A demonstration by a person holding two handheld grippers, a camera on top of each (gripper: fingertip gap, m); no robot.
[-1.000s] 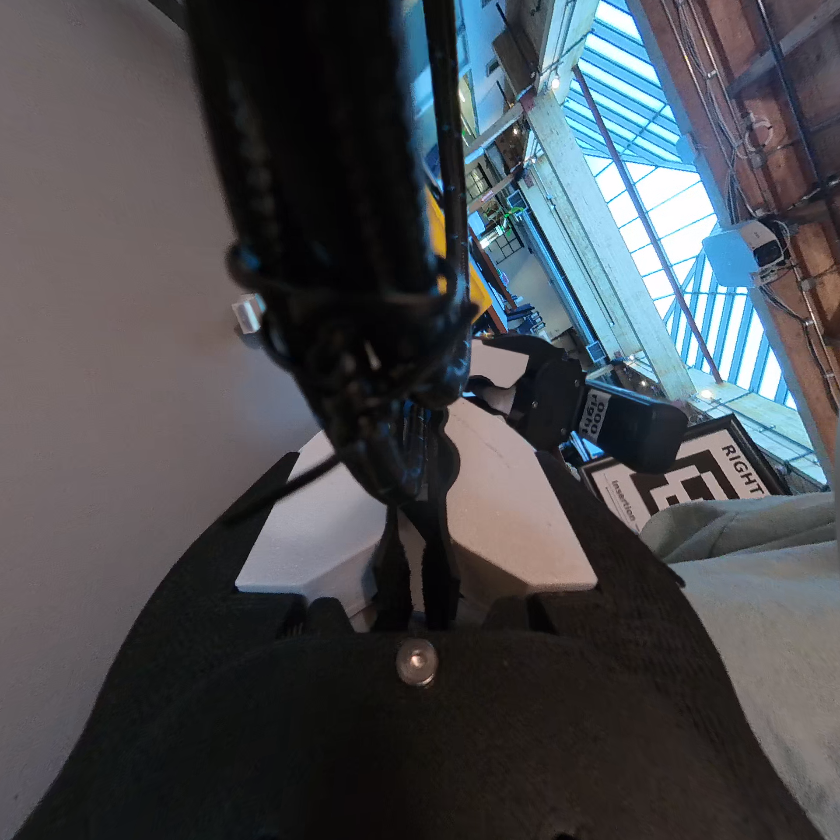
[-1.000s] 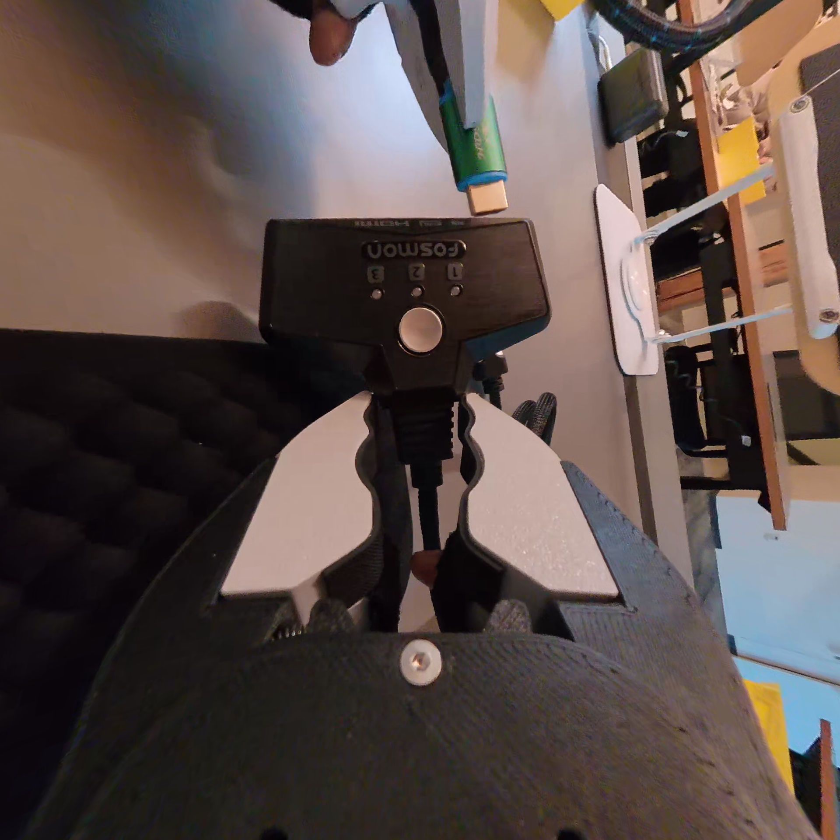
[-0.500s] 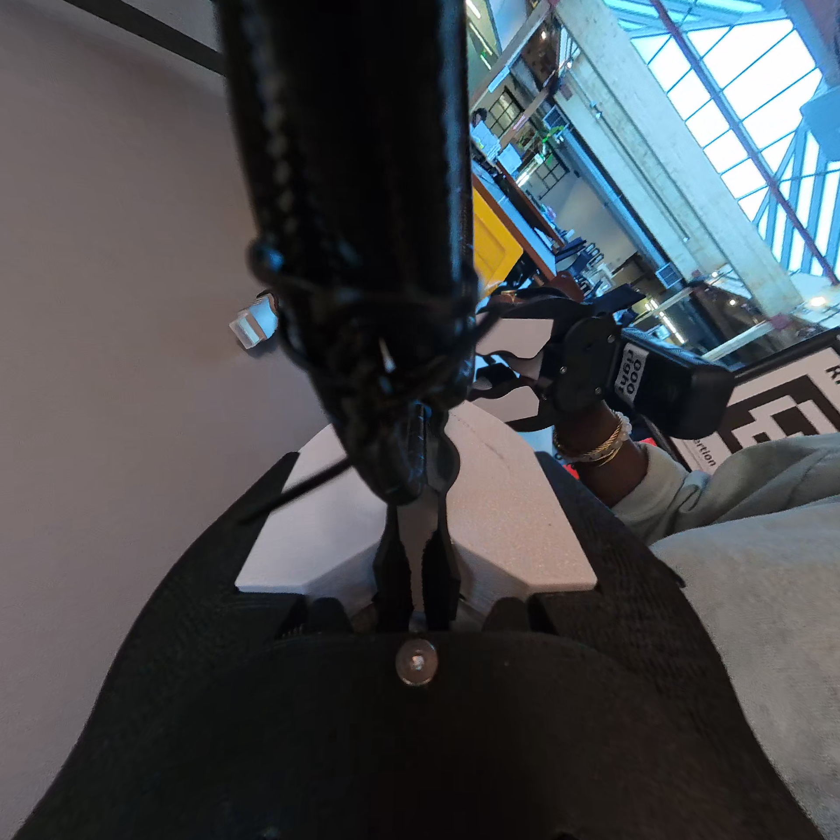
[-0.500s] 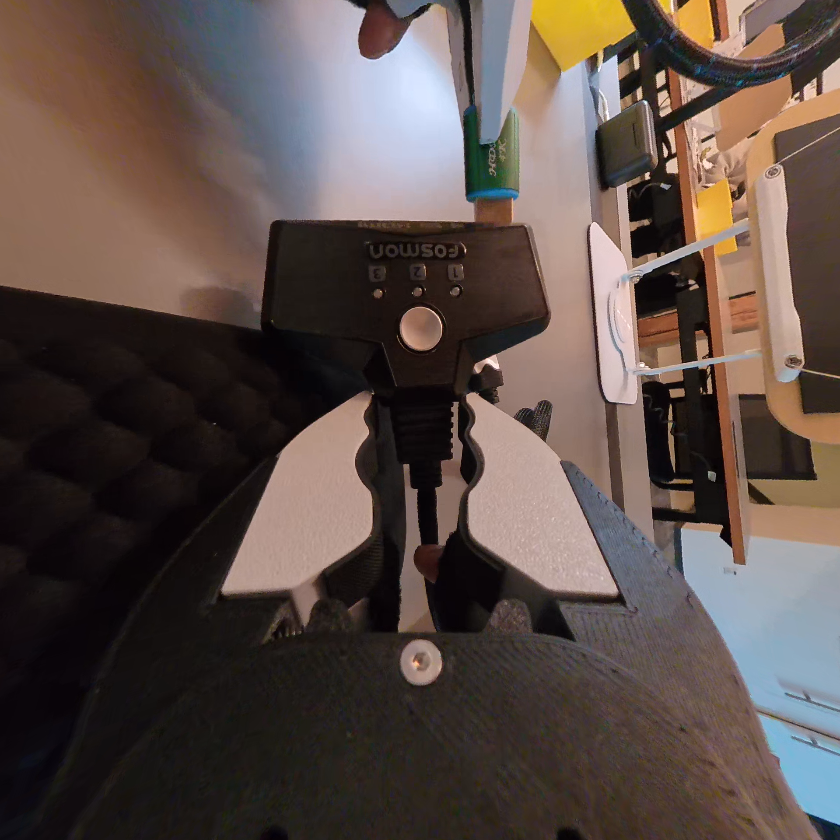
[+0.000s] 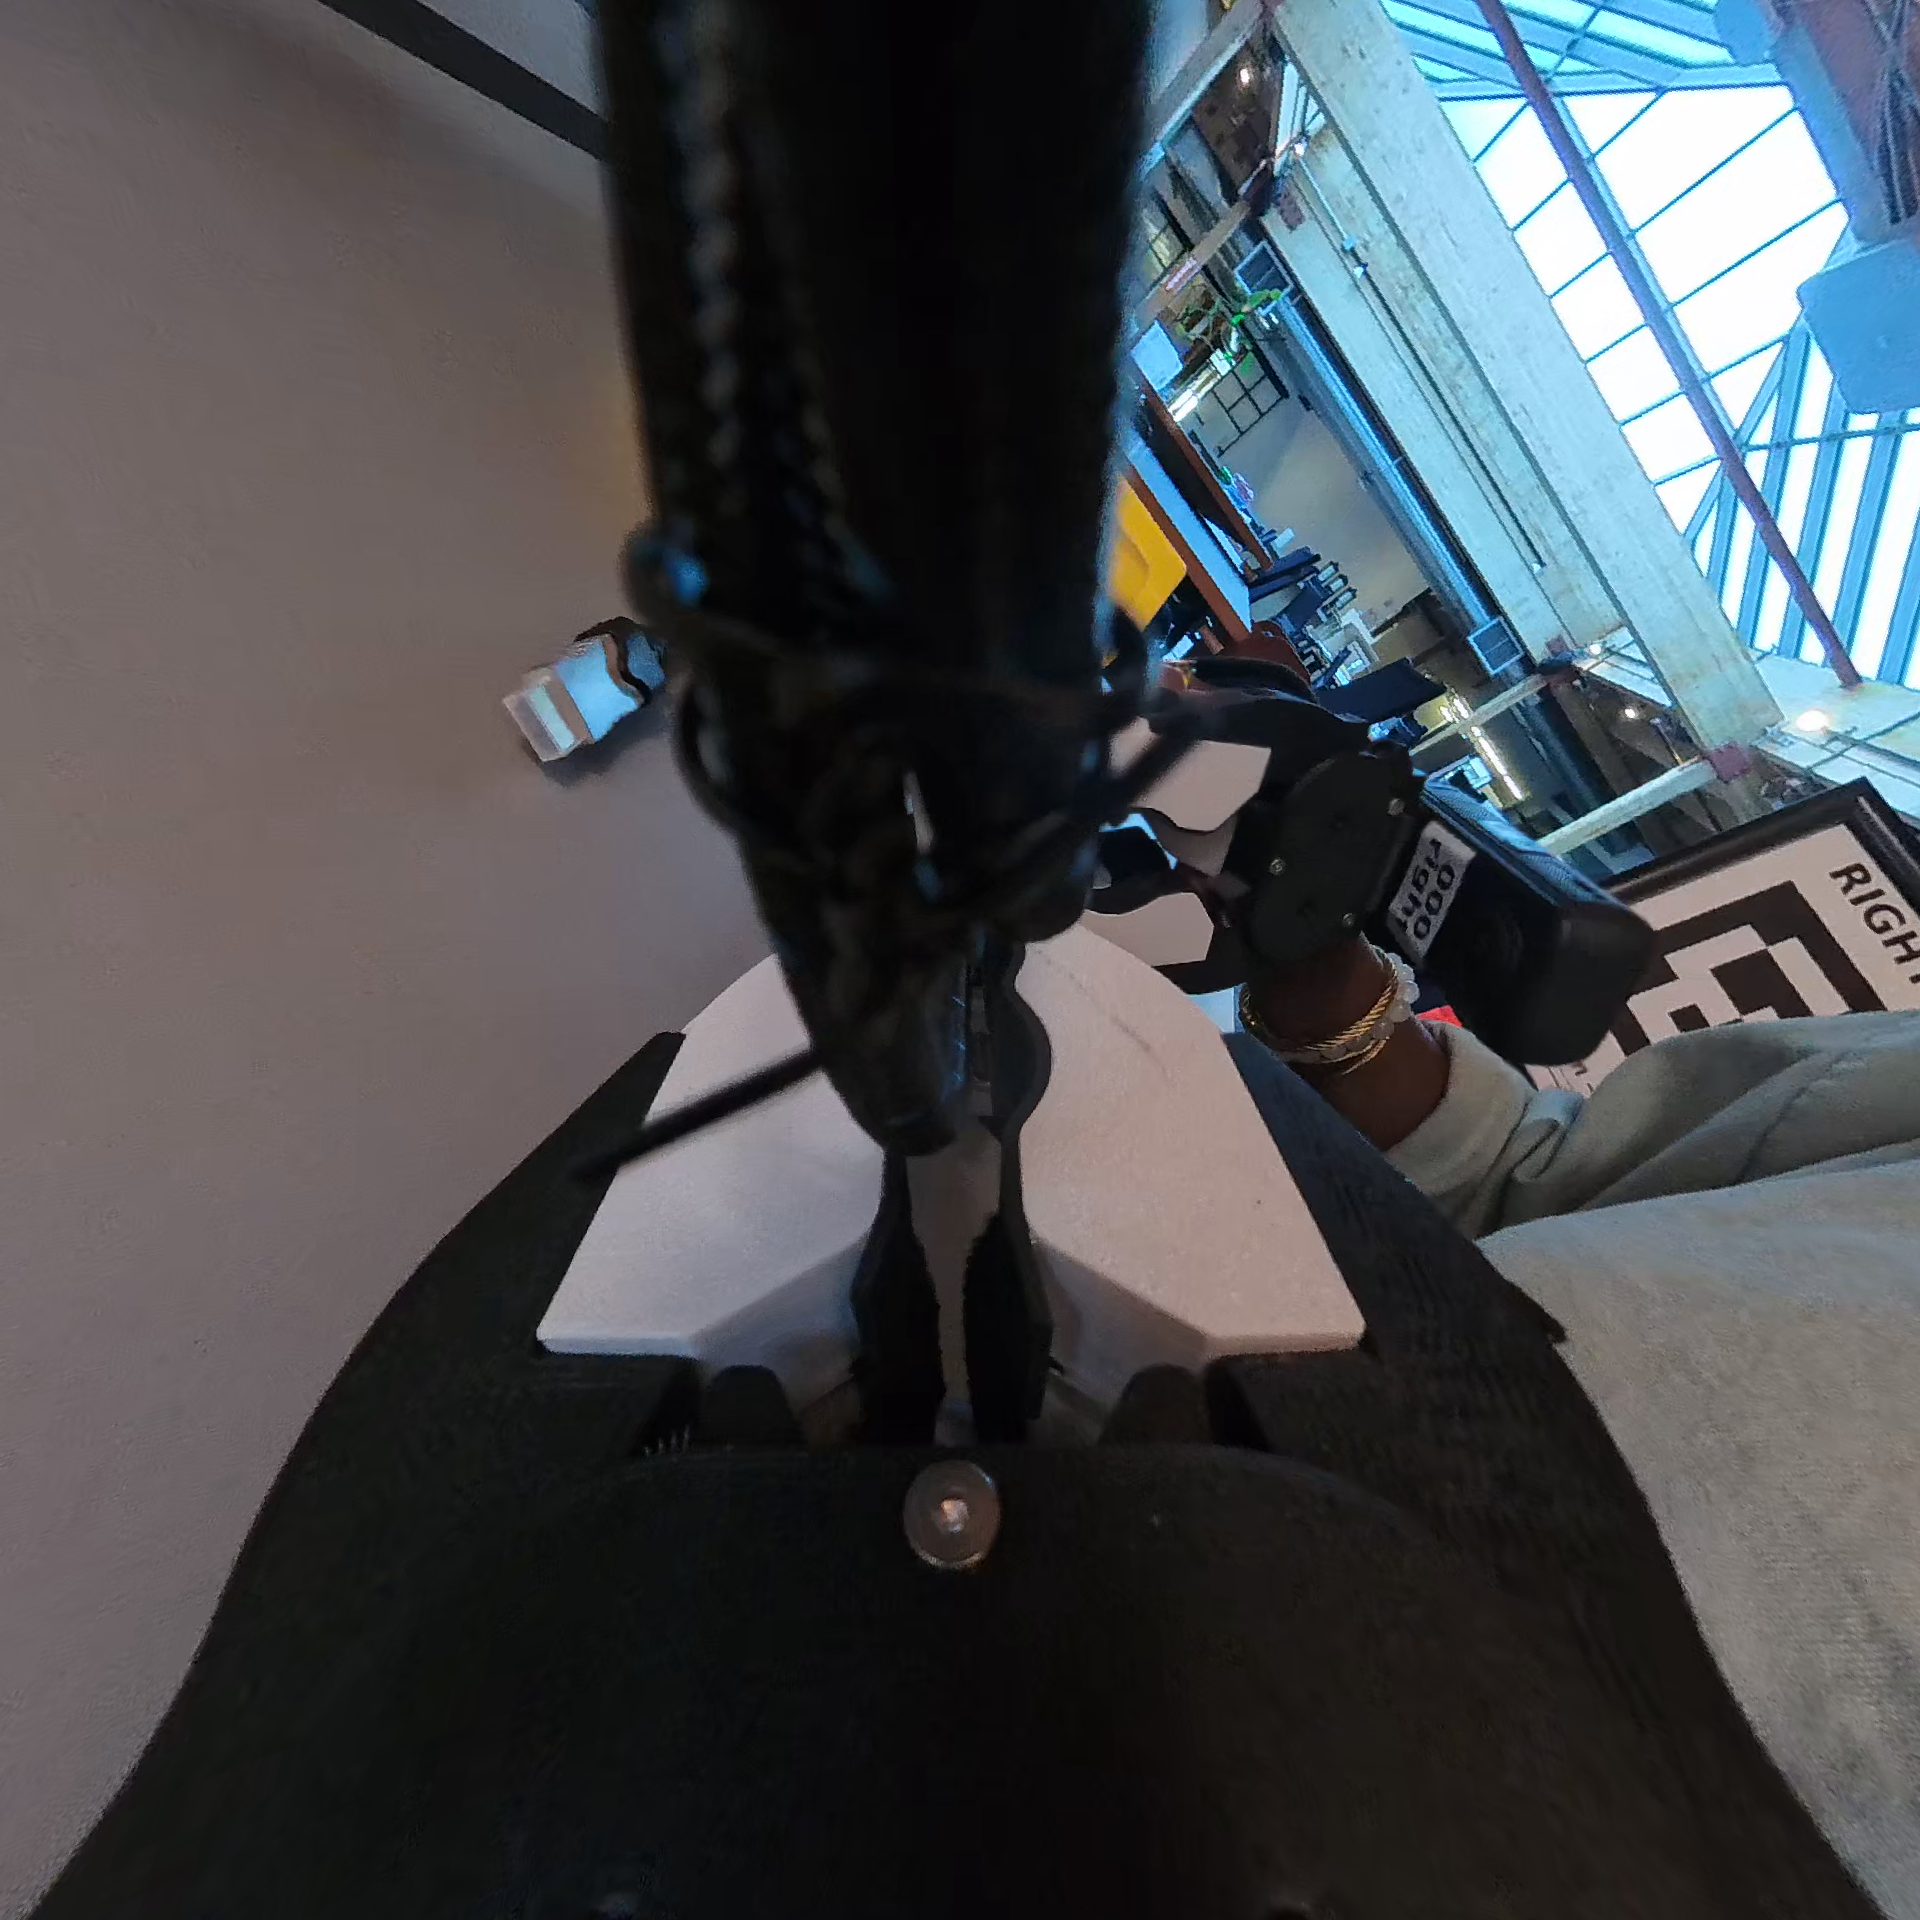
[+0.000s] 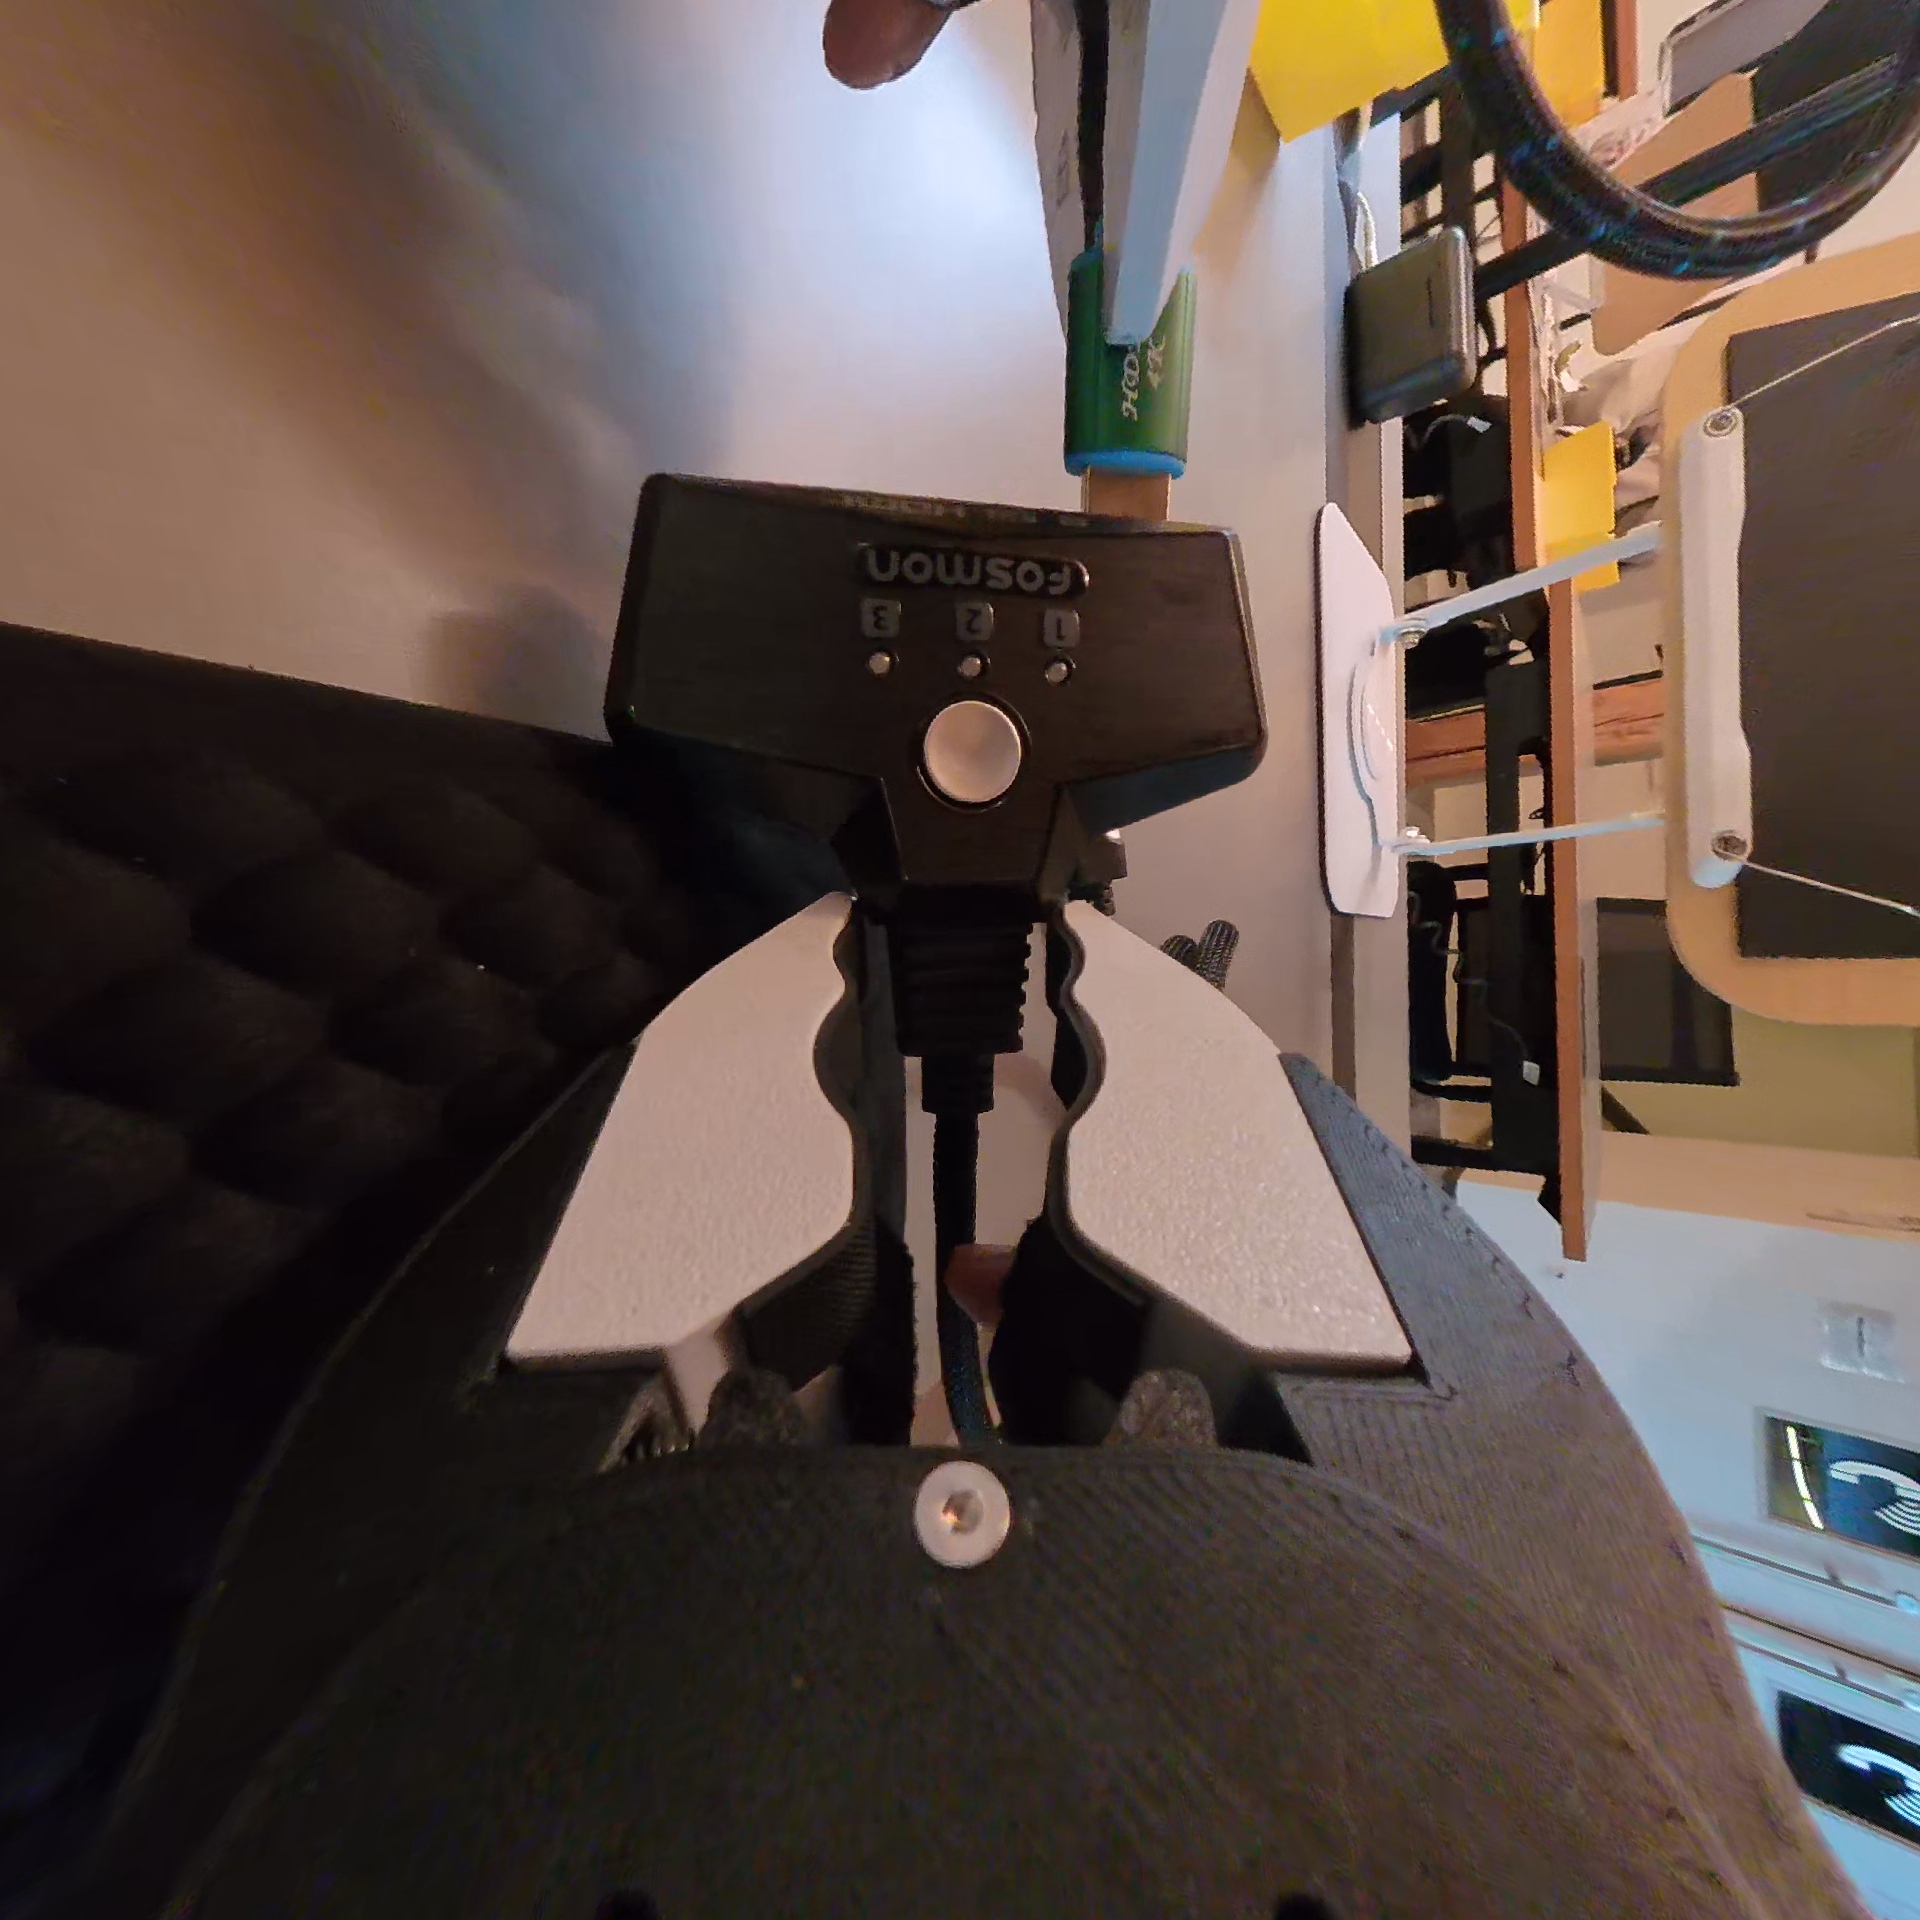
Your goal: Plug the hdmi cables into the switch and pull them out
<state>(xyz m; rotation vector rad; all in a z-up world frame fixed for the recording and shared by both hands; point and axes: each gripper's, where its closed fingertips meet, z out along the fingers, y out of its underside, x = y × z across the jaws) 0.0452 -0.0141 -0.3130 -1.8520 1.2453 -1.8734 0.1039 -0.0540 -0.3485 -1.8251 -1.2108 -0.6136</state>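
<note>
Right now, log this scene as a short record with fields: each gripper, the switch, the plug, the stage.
left gripper: shut on the green HDMI plug
right gripper: shut on the ribbed cable collar at the near end of the black switch
plug: gold tip partly inside a far-edge port, on the right side in this view
plug depth: cannot tell if fully seated
spare connector: lying loose on the grey table
stage: insertion under way
</note>
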